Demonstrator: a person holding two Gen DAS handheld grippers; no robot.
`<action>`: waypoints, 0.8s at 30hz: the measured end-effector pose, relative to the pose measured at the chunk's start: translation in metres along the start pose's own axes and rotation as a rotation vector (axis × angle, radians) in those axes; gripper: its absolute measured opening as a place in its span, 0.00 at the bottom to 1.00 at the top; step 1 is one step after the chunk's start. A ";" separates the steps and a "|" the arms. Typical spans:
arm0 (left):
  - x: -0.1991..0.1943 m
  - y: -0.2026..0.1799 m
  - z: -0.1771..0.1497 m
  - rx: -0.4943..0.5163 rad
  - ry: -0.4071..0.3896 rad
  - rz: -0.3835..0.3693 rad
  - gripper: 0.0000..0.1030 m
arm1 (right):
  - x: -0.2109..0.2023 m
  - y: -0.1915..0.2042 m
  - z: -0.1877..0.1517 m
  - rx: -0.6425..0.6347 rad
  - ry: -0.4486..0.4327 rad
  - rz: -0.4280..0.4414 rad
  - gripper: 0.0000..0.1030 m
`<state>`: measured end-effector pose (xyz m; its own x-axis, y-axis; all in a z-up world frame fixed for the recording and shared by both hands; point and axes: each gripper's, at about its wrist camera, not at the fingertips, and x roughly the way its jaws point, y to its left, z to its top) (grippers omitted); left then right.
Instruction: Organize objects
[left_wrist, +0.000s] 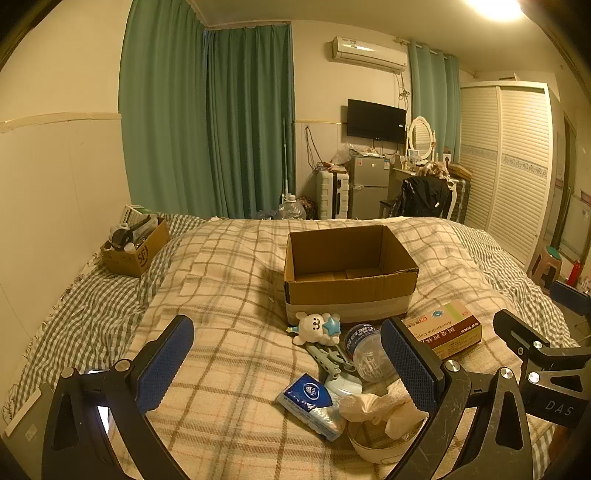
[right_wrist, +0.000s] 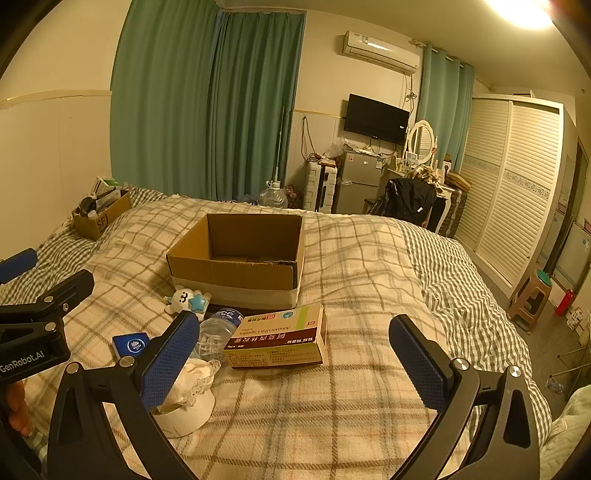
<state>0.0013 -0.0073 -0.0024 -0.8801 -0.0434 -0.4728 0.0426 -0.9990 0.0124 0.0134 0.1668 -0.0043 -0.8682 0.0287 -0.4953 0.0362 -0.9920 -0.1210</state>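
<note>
An empty open cardboard box (left_wrist: 351, 280) (right_wrist: 236, 266) stands on the plaid bed. In front of it lies a pile: a white bear toy with a blue star (left_wrist: 317, 326) (right_wrist: 186, 297), a clear plastic bottle (left_wrist: 367, 350) (right_wrist: 216, 328), a medicine box (left_wrist: 443, 328) (right_wrist: 277, 341), a blue tissue pack (left_wrist: 308, 400) (right_wrist: 131, 345), a pale clip-like piece (left_wrist: 328, 358) and a white bowl with cloth (left_wrist: 380, 424) (right_wrist: 186, 402). My left gripper (left_wrist: 288, 365) is open above the pile. My right gripper (right_wrist: 295, 358) is open above the medicine box.
A second carton (left_wrist: 135, 243) (right_wrist: 99, 216) full of items sits at the bed's far left by the wall. The right gripper shows in the left wrist view (left_wrist: 532, 332). A wardrobe (right_wrist: 517, 184), stool (right_wrist: 532, 299), fridge and desk stand beyond the bed.
</note>
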 end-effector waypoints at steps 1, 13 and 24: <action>0.000 0.000 0.000 0.000 0.000 0.000 1.00 | -0.001 0.000 0.000 0.000 0.000 0.000 1.00; -0.001 0.001 -0.001 0.002 0.001 0.001 1.00 | -0.001 0.001 0.000 -0.001 -0.002 0.000 1.00; -0.003 0.003 -0.001 0.001 -0.006 0.004 1.00 | -0.005 0.004 0.002 -0.009 -0.012 0.002 1.00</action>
<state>0.0048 -0.0099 -0.0013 -0.8827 -0.0472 -0.4675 0.0453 -0.9989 0.0154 0.0168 0.1623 -0.0007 -0.8740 0.0254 -0.4853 0.0422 -0.9909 -0.1278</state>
